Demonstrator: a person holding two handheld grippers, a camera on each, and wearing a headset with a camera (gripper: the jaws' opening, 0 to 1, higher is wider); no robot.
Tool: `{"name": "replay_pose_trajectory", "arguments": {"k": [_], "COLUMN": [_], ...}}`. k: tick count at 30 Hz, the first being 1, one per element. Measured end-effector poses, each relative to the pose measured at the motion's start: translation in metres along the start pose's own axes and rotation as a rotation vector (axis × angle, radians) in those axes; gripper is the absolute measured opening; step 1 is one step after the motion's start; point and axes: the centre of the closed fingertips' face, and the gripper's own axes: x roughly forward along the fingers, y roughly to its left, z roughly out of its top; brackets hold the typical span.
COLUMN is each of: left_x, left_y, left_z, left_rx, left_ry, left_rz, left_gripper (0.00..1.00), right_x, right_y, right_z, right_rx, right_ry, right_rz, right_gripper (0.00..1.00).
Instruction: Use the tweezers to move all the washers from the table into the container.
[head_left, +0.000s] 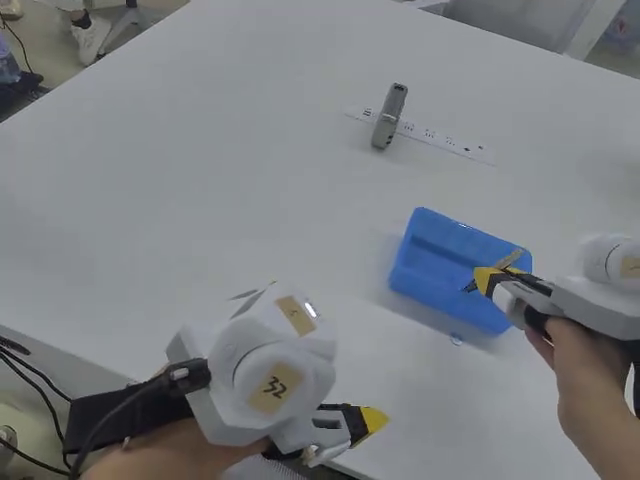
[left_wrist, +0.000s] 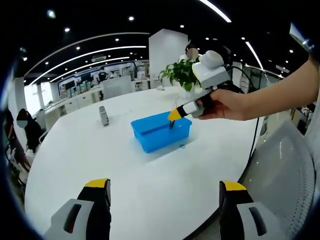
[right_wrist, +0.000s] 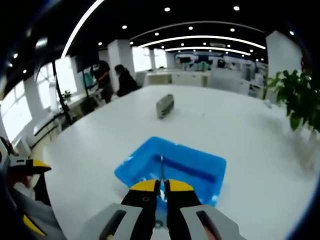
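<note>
As far as I can tell from where I stand, the job is near its end or at least well on. The white table (head_left: 200, 180) is bare of loose parts apart from one small pale ring (head_left: 455, 340) lying just beside the near wall of the blue container (head_left: 430, 290). It may be a washer left to fetch, though it is too small to be sure.

The right gripper (head_left: 490, 280) hangs over the container's right-hand end with its jaws pinched almost together on the tweezers (right_wrist: 161, 167), a thin metal pair that points down into the tray. I cannot tell whether the tips carry a washer, and I cannot make out what lies inside the container, since its floor reads as plain blue.

The left gripper (left_wrist: 163, 200) sits low at the near edge of the table, well apart from the container, its jaws spread wide with nothing between them.

Further back, a grey block (head_left: 388, 117) stands on a white power strip (head_left: 440, 140), clear of the work.

My guess is that this is a drop into the tray, and that what is left is the ring by the wall, if it is a washer.
</note>
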Motion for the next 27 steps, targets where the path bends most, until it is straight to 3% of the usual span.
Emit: {"name": "replay_pose_trajectory", "arguments": {"k": [11, 21, 27], "left_x": [0.000, 0.001, 0.001], "left_y": [0.000, -0.001, -0.002], "left_z": [-0.002, -0.003, -0.003], "left_rx": [0.005, 0.015, 0.015], "left_ry": [0.010, 0.018, 0.018], "left_rz": [0.000, -0.005, -0.005], "left_gripper": [0.91, 0.91, 0.91], "right_x": [0.006, 0.005, 0.003], "right_y": [0.000, 0.001, 0.001], "right_z": [-0.014, -0.015, -0.012], "right_rx": [-0.016, 0.014, -0.009], "right_ry": [0.036, 0.032, 0.039], "right_rz": [-0.018, -0.007, -0.015], "right_gripper": [0.03, 0.03, 0.03]}}
